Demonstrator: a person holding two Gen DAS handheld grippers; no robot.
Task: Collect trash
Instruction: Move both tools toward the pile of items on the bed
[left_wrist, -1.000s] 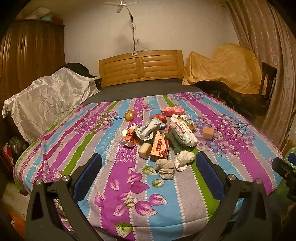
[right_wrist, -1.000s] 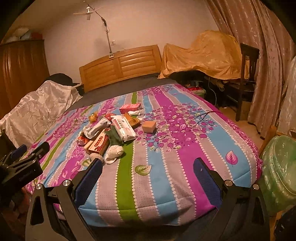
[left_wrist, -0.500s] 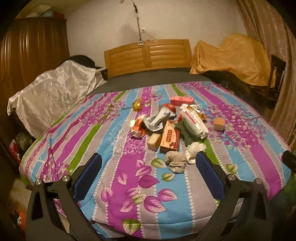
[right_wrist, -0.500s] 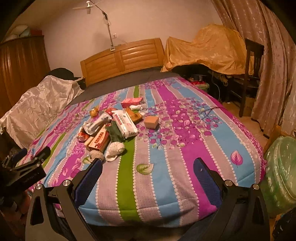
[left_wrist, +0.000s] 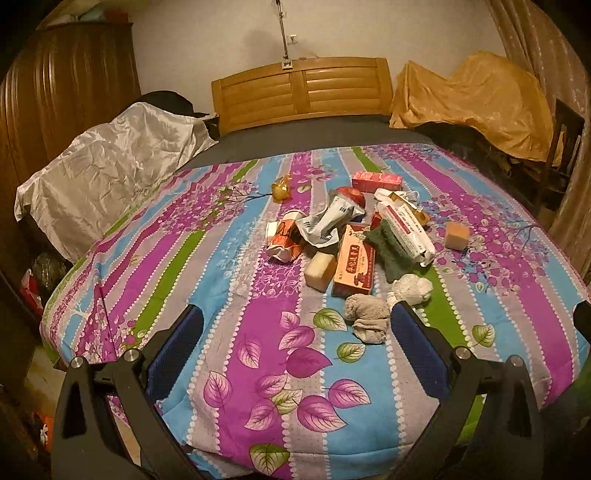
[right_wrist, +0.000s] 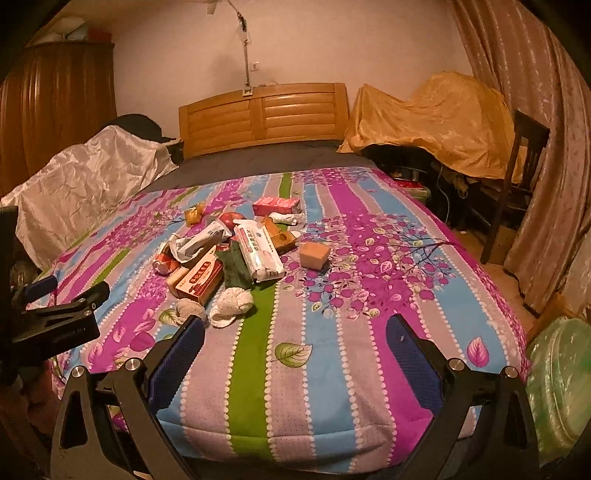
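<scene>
A pile of trash lies mid-bed on the striped bedspread (left_wrist: 258, 332): an orange carton (left_wrist: 353, 264), a white wipes pack (left_wrist: 404, 230), a crumpled silver wrapper (left_wrist: 327, 221), a crushed red can (left_wrist: 284, 238), a pink box (left_wrist: 376, 181), a tan cube (left_wrist: 457, 235), a beige block (left_wrist: 320, 269) and two balled socks (left_wrist: 367, 315). My left gripper (left_wrist: 295, 343) is open and empty, short of the pile. My right gripper (right_wrist: 293, 350) is open and empty above the bed's near edge; the pile (right_wrist: 229, 251) lies ahead to its left. The left gripper (right_wrist: 55, 314) shows at the right wrist view's left edge.
A green translucent bag (right_wrist: 557, 380) stands on the floor at the bed's right corner. A silver-covered heap (left_wrist: 110, 166) lies left of the bed, an orange-covered heap (left_wrist: 472, 99) and a dark chair (right_wrist: 517, 177) right, the wooden headboard (left_wrist: 299, 92) behind.
Both grippers have moved forward and tilted down toward the bed; the pile looks nearer and larger. Both stay open and empty.
</scene>
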